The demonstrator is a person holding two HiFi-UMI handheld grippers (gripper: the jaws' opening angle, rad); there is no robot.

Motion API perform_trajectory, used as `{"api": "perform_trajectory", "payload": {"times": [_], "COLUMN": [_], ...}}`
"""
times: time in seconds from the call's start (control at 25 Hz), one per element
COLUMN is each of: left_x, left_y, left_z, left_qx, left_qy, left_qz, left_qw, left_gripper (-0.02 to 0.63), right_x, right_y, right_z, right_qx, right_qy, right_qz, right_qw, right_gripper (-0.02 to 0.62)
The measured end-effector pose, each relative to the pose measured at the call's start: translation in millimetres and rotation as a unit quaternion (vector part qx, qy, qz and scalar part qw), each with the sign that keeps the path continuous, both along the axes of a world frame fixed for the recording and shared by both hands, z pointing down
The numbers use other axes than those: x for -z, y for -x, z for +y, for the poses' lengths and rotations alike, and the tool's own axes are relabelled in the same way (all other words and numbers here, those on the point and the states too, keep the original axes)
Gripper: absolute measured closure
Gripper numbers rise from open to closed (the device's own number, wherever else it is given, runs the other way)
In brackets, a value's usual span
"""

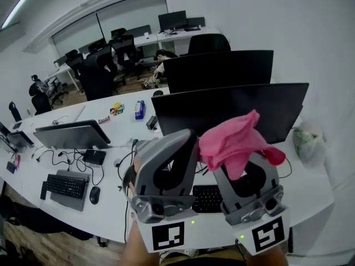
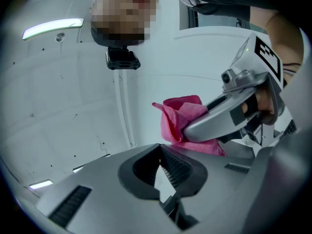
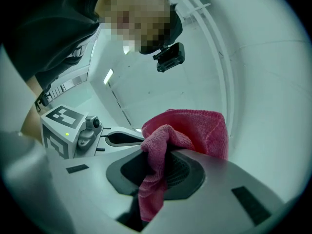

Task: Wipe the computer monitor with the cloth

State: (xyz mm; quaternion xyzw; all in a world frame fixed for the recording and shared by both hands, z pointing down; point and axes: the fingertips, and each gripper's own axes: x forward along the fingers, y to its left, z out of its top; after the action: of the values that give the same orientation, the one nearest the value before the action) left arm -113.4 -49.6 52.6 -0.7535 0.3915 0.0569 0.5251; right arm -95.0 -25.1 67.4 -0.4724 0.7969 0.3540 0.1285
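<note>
The pink cloth [image 1: 236, 140] is held clamped in the jaws of the right tool [image 3: 162, 172]. Its bulk is bunched above the tips, and a tail hangs down through the recess between them. The cloth is raised in front of the nearer computer monitor [image 1: 222, 107], whose screen is dark. Contact between cloth and screen cannot be determined. The left tool [image 2: 163, 173] is carried just beside the right one, its jaws drawn narrow with nothing between them.

A second dark monitor [image 1: 219, 68] is seen behind the first. The nearer monitor is carried toward the right end of a long, white, curved desk [image 1: 316, 187]. A black keyboard [image 1: 206, 198] lies at the near edge, below the tools. A pale plastic bag [image 1: 308, 140] is noted by the right end. Further left along the desk, a tilted screen [image 1: 72, 134], a second keyboard [image 1: 65, 184], a mouse [image 1: 94, 194] and loose cables [image 1: 66, 158] are recorded.

The room is an open office with white walls. Black chairs [image 1: 97, 73] are ranged at further desks, a strip light [image 1: 15, 10] is lit on the ceiling, and a wooden floor [image 1: 33, 248] shows at the near left.
</note>
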Motion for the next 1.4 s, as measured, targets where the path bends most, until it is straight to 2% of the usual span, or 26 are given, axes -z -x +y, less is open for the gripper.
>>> {"api": "perform_trajectory", "payload": {"times": [0.28, 0.48, 0.64, 0.92, 1.12, 1.4], "left_x": [-2, -8, -15, -21, -20, -30], "left_y": [-24, -22, -7, 30, 49, 66], "left_z": [-13, -29, -55, -106, -128, -156], "left_qx": [0.039, 0.069, 0.086, 0.092, 0.090, 0.106], "left_qy": [-0.004, 0.001, 0.015, 0.024, 0.017, 0.035], "left_qz": [-0.004, -0.010, -0.014, -0.012, -0.009, -0.014], "left_qw": [0.9992, 0.9976, 0.9961, 0.9954, 0.9958, 0.9937], "left_gripper": [0.600, 0.600, 0.600, 0.601, 0.600, 0.600], "right_x": [-5, -8, -13, -22, -27, -37], "right_y": [-24, -20, -3, 35, 58, 74], "right_z": [-15, -31, -53, -102, -129, -159], "right_qx": [0.037, 0.067, 0.084, 0.079, 0.081, 0.093], "right_qy": [0.002, 0.006, 0.018, 0.042, 0.056, 0.089], "right_qz": [-0.013, -0.014, -0.013, -0.006, 0.001, 0.001], "right_qw": [0.999, 0.998, 0.996, 0.996, 0.995, 0.992], "right_gripper": [0.531, 0.531, 0.531, 0.531, 0.531, 0.531]}}
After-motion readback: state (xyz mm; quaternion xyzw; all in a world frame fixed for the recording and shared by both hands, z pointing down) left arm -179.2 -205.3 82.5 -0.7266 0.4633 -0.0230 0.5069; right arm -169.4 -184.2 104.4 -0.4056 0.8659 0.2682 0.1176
